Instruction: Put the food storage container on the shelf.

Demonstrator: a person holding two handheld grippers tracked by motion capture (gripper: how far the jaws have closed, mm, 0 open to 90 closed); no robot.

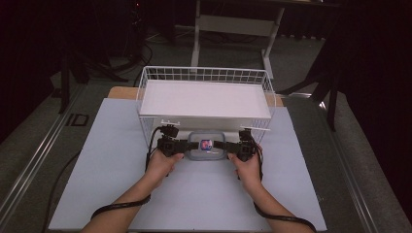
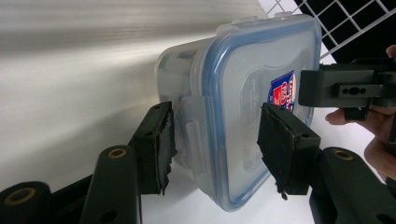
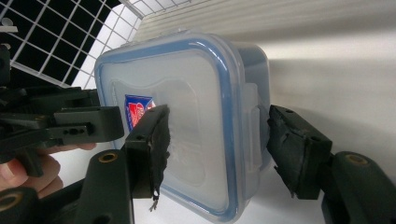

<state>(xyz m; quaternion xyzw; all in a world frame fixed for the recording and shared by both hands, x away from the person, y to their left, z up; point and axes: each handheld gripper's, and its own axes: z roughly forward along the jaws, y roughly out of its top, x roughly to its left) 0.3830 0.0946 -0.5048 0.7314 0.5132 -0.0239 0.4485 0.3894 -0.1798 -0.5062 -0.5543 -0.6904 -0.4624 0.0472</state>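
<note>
The clear plastic container [image 1: 206, 145] with a blue-rimmed snap lid is sitting between the two tongs, just in front of the white wire basket [image 1: 145, 90]. The left gripper [image 1: 180, 144] is clamping one end of it: in the left gripper view one pad [image 2: 161, 144] is pressing on the side clip and the other on the lid of the container [image 2: 243, 116], so the jaws are standing half wide around its thickness. The right gripper [image 1: 232, 145] is gripping the opposite end the same way; in the right gripper view one pad [image 3: 154, 144] is lying on the lid of the container [image 3: 187, 116] and the far one is meeting the clip side. Both hands are holding the tongs level, facing each other across the box.

Under the tongs a pale blue-white table [image 1: 111, 160] is spreading out, and beyond them the basket is carrying a flat white board [image 1: 204, 99] inside its walls. Around the table grey carpeted floor [image 1: 29, 145] is showing, with a metal rail [image 1: 43, 141] running to the left of the left tongs. Behind the basket a white table frame [image 1: 233, 24] is standing in a dark room, with black stand legs at either side.

The lid is bearing a small red and blue label [image 2: 284, 91], sitting close to the pads; its writing is too small to read.
</note>
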